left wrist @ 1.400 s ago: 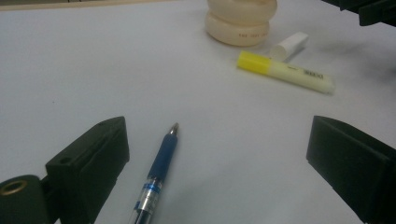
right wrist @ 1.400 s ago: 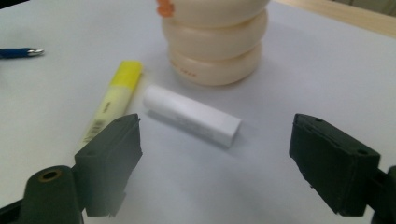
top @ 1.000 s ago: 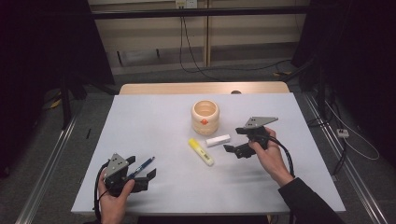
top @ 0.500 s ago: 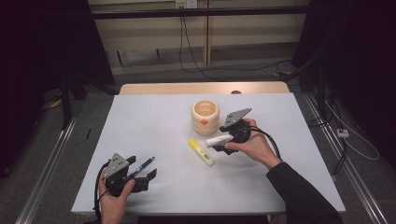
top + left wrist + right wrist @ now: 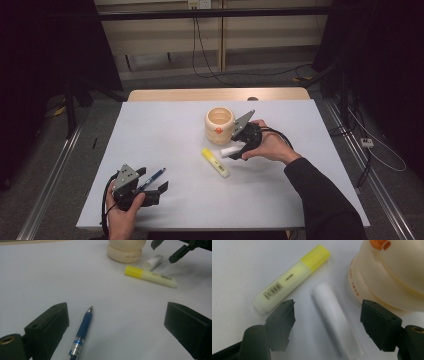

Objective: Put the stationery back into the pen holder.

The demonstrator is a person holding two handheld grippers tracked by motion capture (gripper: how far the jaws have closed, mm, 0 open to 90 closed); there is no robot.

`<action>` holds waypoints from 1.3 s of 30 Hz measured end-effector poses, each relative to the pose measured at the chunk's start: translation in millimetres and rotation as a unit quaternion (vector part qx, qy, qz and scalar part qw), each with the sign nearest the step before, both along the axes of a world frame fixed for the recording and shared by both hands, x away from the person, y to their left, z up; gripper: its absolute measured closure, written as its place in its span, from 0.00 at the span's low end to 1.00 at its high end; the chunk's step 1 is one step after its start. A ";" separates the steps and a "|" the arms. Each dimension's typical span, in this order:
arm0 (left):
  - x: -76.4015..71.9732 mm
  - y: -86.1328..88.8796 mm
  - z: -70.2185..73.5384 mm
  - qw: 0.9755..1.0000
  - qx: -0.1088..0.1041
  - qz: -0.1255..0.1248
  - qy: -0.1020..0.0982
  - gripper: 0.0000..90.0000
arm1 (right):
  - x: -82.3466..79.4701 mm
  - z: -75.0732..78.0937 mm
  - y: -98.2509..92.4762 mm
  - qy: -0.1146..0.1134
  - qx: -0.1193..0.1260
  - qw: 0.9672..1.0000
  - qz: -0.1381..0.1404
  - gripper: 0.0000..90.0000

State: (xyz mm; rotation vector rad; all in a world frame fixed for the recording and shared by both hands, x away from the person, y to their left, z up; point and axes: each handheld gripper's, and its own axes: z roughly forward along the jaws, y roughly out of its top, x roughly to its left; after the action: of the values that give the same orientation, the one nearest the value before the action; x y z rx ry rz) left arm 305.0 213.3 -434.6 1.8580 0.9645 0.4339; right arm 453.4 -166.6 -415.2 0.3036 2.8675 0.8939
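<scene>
A white tube (image 5: 334,322) lies on the white table (image 5: 175,125) between a yellow highlighter (image 5: 292,280) and a cream cup (image 5: 392,272). My right gripper (image 5: 329,315) points down over the tube with one jaw on each side. Its jaws have just been closing, but a gap remains at both pads, so it is open. From above, the right gripper (image 5: 236,149) sits just right of the cup (image 5: 220,125). At the front left, my left gripper (image 5: 152,183) rests open, and a blue pen (image 5: 81,335) lies loose between its jaws.
The highlighter (image 5: 215,162) lies diagonally mid-table, just left of the tube (image 5: 228,151). A wooden strip (image 5: 215,94) edges the table's far side. Dark floor with cables and metal rails surrounds the table.
My right gripper has moved left from the table's right side to the white tube beside the cup, and its jaws have narrowed around it. The left gripper and pen have not moved.
</scene>
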 end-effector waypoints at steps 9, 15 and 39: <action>-0.6 -1.1 -0.2 1.000 0.001 -0.003 0.001 0.07 | 4.5 -0.7 18.9 -0.014 -0.083 0.995 0.045 0.42; -0.6 -2.0 -0.8 1.000 0.001 -0.004 0.003 0.07 | 7.7 0.9 28.5 -0.013 -0.103 0.992 0.067 0.50; -0.3 -2.1 -1.5 1.000 0.006 -0.014 0.010 0.08 | 18.6 -9.3 49.6 0.001 -0.155 0.982 0.111 0.72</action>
State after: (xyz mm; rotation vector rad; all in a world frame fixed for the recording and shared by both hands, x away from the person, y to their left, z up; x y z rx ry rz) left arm 304.7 211.2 -436.2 1.8879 0.9493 0.4050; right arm 472.0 -117.0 -424.5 -0.0489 3.0219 0.4587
